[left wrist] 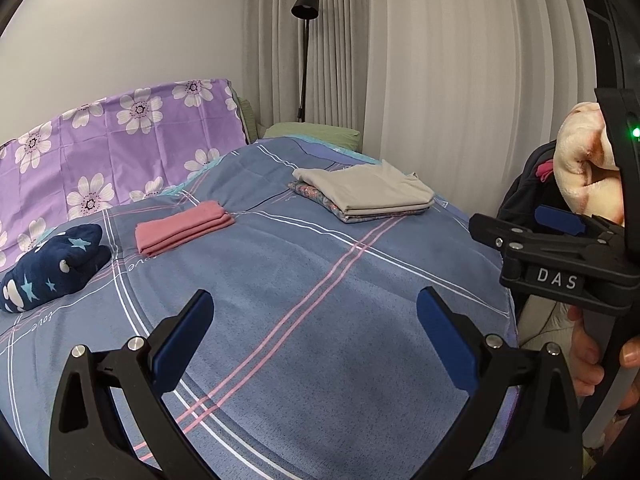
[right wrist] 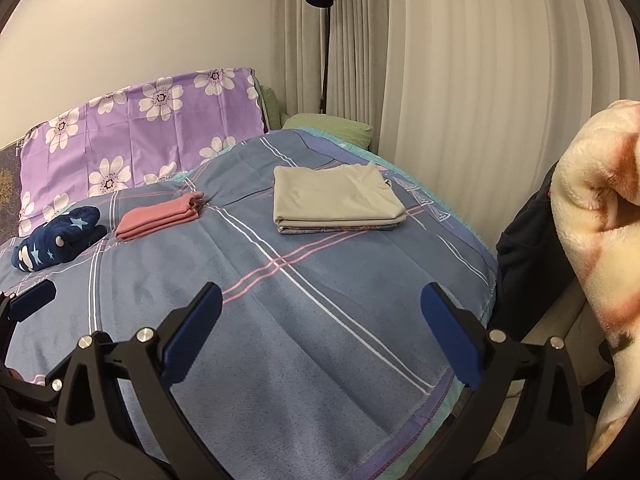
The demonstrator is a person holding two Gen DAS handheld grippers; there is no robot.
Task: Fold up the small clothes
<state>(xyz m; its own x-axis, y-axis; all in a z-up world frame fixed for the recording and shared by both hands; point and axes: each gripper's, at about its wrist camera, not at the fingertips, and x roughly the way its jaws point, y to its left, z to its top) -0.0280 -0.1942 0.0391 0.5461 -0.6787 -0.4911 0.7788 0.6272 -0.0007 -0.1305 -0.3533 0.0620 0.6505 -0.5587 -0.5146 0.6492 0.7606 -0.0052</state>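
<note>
A folded beige garment [left wrist: 368,190] lies on a folded patterned one [left wrist: 320,200] at the far right of the bed; the stack also shows in the right wrist view [right wrist: 336,198]. A folded pink cloth [left wrist: 182,226] [right wrist: 160,216] lies mid-left. A rolled navy star-print garment [left wrist: 52,268] [right wrist: 60,244] lies far left. My left gripper [left wrist: 314,338] is open and empty above the blue bedspread [left wrist: 320,320]. My right gripper [right wrist: 320,332] is open and empty over the bedspread [right wrist: 280,340]; it also shows at the right of the left wrist view [left wrist: 560,240].
A cream and pink fleece blanket [right wrist: 600,220] [left wrist: 584,168] hangs at the right over dark items. A purple flowered pillow [left wrist: 112,152] stands at the headboard, a green pillow [left wrist: 316,132] beside it. A black floor lamp [left wrist: 305,8] stands before the curtains. The bed's right edge [right wrist: 488,280] drops off.
</note>
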